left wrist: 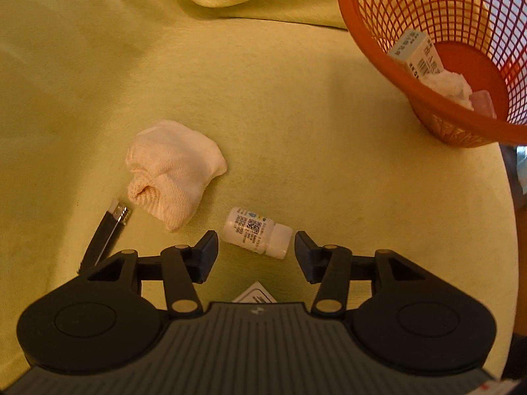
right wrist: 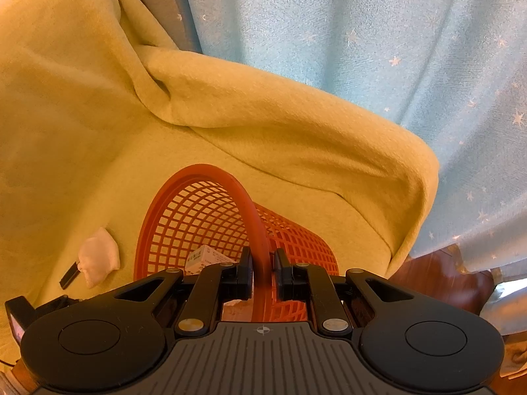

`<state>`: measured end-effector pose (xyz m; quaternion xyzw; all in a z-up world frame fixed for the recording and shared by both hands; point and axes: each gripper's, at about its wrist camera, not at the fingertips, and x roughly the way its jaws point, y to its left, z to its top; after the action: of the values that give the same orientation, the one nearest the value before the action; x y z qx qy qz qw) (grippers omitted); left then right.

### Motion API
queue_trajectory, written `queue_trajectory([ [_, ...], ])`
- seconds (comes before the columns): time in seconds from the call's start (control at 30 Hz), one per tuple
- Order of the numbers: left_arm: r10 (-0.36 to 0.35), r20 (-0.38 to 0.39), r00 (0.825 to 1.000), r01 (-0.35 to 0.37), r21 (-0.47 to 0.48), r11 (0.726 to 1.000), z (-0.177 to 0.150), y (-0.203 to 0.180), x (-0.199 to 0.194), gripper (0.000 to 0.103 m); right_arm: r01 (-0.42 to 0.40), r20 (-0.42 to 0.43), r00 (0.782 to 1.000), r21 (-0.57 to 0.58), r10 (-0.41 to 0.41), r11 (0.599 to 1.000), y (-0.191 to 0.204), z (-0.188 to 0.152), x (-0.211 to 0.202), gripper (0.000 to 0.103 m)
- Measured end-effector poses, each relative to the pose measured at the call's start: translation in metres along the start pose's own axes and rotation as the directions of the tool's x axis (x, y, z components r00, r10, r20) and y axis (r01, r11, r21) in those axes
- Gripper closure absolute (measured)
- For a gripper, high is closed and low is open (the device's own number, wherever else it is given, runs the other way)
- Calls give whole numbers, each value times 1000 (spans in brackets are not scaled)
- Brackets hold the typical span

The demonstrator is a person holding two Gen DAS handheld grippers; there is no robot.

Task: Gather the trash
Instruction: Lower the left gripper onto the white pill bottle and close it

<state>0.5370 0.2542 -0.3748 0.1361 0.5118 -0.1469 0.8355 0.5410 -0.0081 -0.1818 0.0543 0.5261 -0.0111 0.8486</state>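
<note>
A small white pill bottle [left wrist: 255, 232] lies on its side on the yellow-green blanket, just ahead of my left gripper [left wrist: 256, 256], which is open with the bottle near the gap between its fingers. A crumpled white tissue [left wrist: 171, 172] lies to its left, also seen as a tissue [right wrist: 98, 256] in the right wrist view. The orange mesh basket [left wrist: 372, 42] is tipped at the upper right, holding a small carton [left wrist: 416, 52] and a wad of tissue [left wrist: 449, 87]. My right gripper [right wrist: 263, 278] is shut on the basket rim [right wrist: 253, 217], tilting the basket.
A black lighter-like stick [left wrist: 103, 233] lies left of the tissue. A white card corner [left wrist: 255, 294] peeks out under the left gripper. Folded blanket [right wrist: 263, 112] rises behind the basket. A blue star curtain [right wrist: 378, 33] hangs at the back, with wooden floor [right wrist: 438, 283] at the right.
</note>
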Motion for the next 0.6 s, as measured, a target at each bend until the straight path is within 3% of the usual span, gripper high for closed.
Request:
queue_trajectory([
  [0.27, -15, -8, 1000, 15, 52, 999, 2, 2, 9, 59, 1, 2, 1000, 0, -1, 1000, 0, -1, 0, 93],
  [0.6, -16, 43, 999, 17, -38, 999, 2, 7, -24, 59, -6, 3, 1000, -12, 6, 1000, 2, -3, -2, 93],
])
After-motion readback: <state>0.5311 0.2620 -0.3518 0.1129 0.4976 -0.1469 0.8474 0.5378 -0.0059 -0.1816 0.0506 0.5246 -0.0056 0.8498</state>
